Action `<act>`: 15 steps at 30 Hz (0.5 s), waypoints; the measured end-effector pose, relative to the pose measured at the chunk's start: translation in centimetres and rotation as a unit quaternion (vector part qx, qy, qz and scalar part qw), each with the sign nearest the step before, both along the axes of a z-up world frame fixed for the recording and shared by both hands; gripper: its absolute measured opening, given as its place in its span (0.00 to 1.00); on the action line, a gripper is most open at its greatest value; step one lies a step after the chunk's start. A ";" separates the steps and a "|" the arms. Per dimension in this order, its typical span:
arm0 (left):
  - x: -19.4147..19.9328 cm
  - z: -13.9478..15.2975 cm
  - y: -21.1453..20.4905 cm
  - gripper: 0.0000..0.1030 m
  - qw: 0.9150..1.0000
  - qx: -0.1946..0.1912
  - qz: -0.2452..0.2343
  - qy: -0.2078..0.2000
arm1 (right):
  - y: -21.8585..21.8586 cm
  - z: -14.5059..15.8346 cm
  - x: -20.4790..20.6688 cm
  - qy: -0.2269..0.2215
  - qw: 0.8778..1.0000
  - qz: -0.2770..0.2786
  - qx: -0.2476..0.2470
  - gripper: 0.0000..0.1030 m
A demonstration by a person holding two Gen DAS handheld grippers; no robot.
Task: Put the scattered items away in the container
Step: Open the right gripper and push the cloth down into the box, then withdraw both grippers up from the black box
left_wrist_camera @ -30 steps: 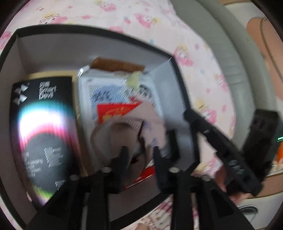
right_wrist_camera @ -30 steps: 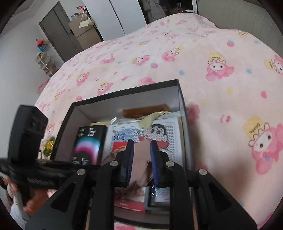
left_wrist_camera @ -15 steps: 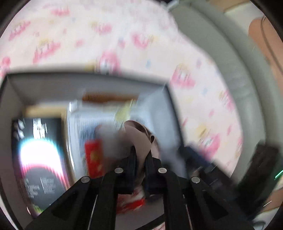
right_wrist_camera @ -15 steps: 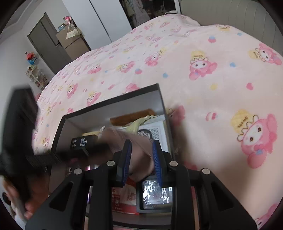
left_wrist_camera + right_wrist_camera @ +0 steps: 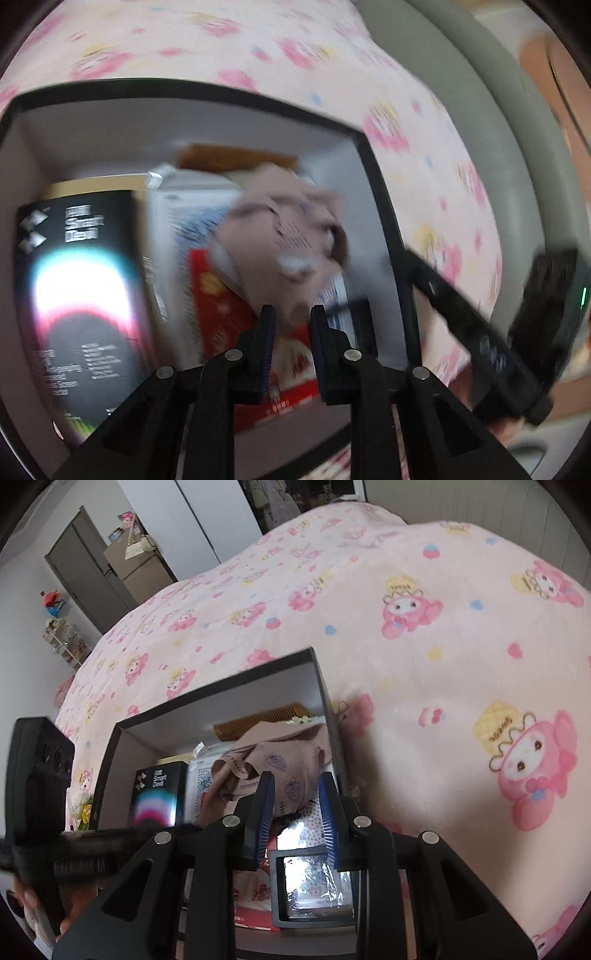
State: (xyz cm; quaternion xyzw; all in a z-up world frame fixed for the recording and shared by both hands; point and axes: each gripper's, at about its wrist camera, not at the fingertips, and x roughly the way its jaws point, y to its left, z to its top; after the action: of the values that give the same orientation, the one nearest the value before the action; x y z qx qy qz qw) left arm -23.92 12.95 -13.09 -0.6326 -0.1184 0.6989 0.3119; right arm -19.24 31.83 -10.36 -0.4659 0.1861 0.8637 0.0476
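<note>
Mostly the tidying looks done: the black box on the bed already holds a dark carton printed with a glowing ring, a brown comb against its far wall, a white printed packet, a red packet and, in the near right corner, a small black-framed case. No loose item shows on the pink patterned bedcover in either view, so as far as these pictures go, what is left is the beige cloth, a soft printed piece now draped over the packets inside the box, on its right-hand side. The right gripper has its jaws only partly spread, and a fold of the cloth runs down between the blue pads; whether they actually press it or merely flank it I cannot tell, though the cloth appears to hang from there. The left gripper is blurred; its jaws are narrowly apart and opening, with the near edge of the cloth just ahead of the tips and perhaps between them, and contact is too smeared to call. My judgement is that the cloth is being let go into the box, and once both jaws are clear of it the task is close to finished.
</note>
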 end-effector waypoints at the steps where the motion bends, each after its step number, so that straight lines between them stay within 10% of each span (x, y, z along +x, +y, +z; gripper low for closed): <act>1: 0.0 -0.2 0.8 0.16 1.000 -0.015 -0.013 0.002 | 0.1 -0.2 0.0 -0.004 1.000 -0.003 0.002 0.23; 7: -3.4 -0.6 0.7 0.16 0.990 -0.119 0.063 0.035 | -0.5 -0.2 -0.2 -0.008 1.000 0.010 0.011 0.23; 15: -2.2 -0.9 0.2 0.16 0.999 -0.032 0.003 -0.020 | -2.0 -1.1 -1.7 -0.048 0.997 0.056 0.025 0.38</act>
State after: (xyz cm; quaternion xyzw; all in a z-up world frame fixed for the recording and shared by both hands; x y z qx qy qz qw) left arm -26.10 13.16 -13.99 -0.6558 -0.1042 0.6904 0.2871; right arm -20.99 29.82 -11.46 -0.5155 0.1357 0.8459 0.0194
